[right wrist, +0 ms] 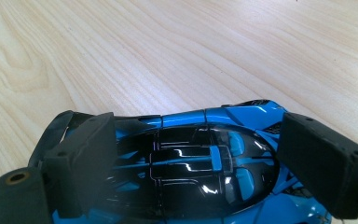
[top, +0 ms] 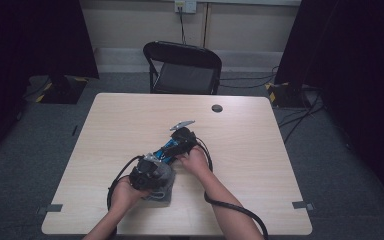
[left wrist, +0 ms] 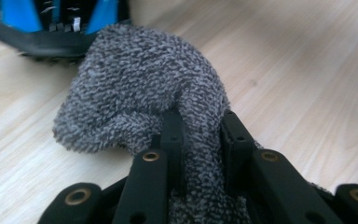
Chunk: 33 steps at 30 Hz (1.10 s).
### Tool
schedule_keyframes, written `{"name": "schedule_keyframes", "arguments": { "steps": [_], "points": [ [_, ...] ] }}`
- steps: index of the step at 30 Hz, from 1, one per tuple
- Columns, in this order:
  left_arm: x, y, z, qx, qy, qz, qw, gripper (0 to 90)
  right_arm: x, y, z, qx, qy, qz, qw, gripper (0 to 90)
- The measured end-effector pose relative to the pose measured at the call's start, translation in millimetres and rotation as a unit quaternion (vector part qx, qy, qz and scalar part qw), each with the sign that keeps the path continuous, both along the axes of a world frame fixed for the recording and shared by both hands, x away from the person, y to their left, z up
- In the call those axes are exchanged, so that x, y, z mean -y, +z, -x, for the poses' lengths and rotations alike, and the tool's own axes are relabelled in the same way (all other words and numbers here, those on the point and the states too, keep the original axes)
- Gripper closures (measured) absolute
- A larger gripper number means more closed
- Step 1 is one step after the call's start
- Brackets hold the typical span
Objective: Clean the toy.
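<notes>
With the right gripper (right wrist: 191,158) clamping the glossy blue-and-black toy car (right wrist: 200,163), the left gripper (left wrist: 200,135), pinching the grey terry cloth (left wrist: 140,84), should probably wipe gently.

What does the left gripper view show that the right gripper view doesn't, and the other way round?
Left gripper view: the left gripper shut on a fold of grey cloth, which bunches up beyond the jaws.
Right gripper view: the right gripper with its jaws set wide on either side of the blue and black toy car, seen from above.
Both: the car and the pale wooden table.
</notes>
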<state>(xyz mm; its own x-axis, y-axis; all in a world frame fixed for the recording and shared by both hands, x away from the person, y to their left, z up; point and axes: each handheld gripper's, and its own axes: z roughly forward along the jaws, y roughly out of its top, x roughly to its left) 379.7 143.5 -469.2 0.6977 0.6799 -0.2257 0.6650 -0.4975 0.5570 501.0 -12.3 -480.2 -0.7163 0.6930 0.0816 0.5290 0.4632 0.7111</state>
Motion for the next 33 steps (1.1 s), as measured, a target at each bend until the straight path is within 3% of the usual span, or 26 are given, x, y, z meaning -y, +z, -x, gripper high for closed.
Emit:
{"name": "schedule_keyframes", "arguments": {
  "steps": [8, 16, 26, 33],
  "points": [
    [10.7, -1.3, -2.3, 0.002, -0.016, 0.005, 0.9999, 74.6, -0.1, 0.1, -0.1, 0.0, 0.001, 0.0, 1.0, 11.6],
    [13.5, 4.2, 3.1, 0.007, -0.057, 0.01, 0.9983, 74.3, 0.0, 0.1, -0.3, 0.0, 0.001, 0.001, 1.0, 11.6],
    [-12.8, 24.8, 5.5, 0.019, -0.033, 0.023, 0.999, 74.0, 0.0, 0.1, -0.2, -0.001, 0.001, 0.001, 1.0, 11.6],
    [-37.9, 36.8, 1.7, 0.031, 0.007, 0.041, 0.9987, 74.0, 0.3, -0.2, -0.2, 0.001, 0.002, 0.0, 1.0, 11.6]
  ]
}}
